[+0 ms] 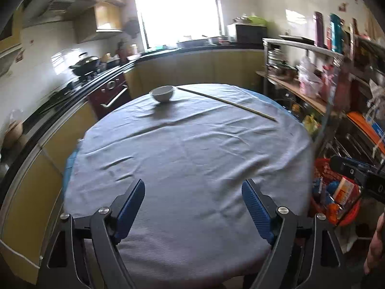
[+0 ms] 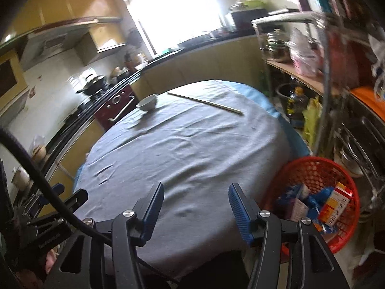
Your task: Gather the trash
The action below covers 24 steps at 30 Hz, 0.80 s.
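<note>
1. Both the left gripper (image 1: 193, 193) and right gripper (image 2: 196, 198) stood spread, empty
2. Trash packets (image 2: 336, 203) already lay in the red mesh basket (image 2: 312, 162) beside the grey-clothed round table (image 2: 182, 144)
3. Only a white bowl (image 2: 148, 102) and chopsticks (image 2: 204, 102) remained; collection looked finished

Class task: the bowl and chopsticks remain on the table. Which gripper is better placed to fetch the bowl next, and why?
Probably left. The bowl sits toward the table's left side, nearly ahead of the open, empty left gripper. The right gripper, also empty, is beside the red basket.
</note>
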Each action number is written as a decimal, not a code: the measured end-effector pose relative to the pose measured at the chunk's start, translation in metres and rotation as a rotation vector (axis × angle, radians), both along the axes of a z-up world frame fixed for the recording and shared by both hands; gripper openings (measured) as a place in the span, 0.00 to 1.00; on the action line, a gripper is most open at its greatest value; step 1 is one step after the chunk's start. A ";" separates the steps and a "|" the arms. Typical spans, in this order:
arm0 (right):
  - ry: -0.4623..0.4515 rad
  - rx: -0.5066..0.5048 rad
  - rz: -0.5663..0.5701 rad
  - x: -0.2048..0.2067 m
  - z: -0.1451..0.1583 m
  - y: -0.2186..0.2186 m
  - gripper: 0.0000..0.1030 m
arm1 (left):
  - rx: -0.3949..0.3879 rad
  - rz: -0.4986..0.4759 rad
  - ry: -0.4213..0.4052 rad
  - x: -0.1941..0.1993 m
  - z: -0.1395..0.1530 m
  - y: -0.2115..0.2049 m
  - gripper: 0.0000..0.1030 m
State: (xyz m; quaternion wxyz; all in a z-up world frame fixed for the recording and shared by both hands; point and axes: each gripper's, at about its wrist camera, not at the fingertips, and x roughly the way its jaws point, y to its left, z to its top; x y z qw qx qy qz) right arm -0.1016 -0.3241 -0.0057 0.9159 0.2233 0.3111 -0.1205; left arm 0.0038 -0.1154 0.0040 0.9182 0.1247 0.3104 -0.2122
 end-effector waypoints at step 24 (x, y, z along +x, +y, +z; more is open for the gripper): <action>-0.048 -0.235 0.222 0.049 0.049 0.139 0.62 | -0.054 0.237 -0.113 0.013 0.030 0.109 0.85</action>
